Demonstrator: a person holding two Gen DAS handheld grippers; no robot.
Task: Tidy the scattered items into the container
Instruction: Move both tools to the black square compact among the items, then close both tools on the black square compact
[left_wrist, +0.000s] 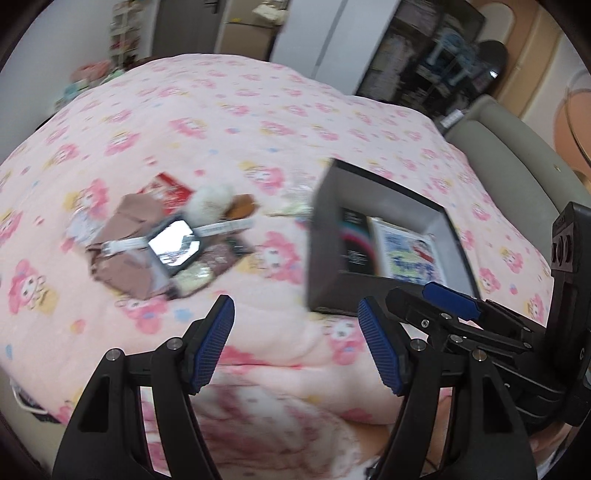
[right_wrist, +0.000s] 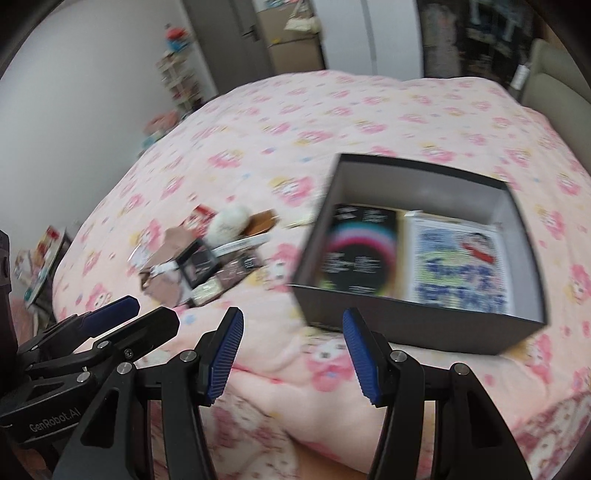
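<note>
A dark open box (left_wrist: 380, 258) (right_wrist: 417, 317) sits on the pink bed. It holds a black booklet (right_wrist: 360, 251) and a blue-and-white card (right_wrist: 458, 266). To its left lies a scattered pile: a small mirror (left_wrist: 173, 242) (right_wrist: 197, 266), a brown pouch (left_wrist: 125, 236), a white fluffy ball (left_wrist: 212, 203) (right_wrist: 229, 221), a white strip (left_wrist: 221, 227), a red pack (left_wrist: 168, 188). My left gripper (left_wrist: 297, 347) is open and empty, near the bed's front edge. My right gripper (right_wrist: 291, 354) is open and empty, just in front of the box. Each shows in the other's view.
The pink patterned blanket (left_wrist: 221, 110) covers the bed. A grey headboard (left_wrist: 509, 158) stands at the right. A white wall, shelves (right_wrist: 177, 81) and wardrobes stand behind. Items lie on the floor at the left (right_wrist: 40, 258).
</note>
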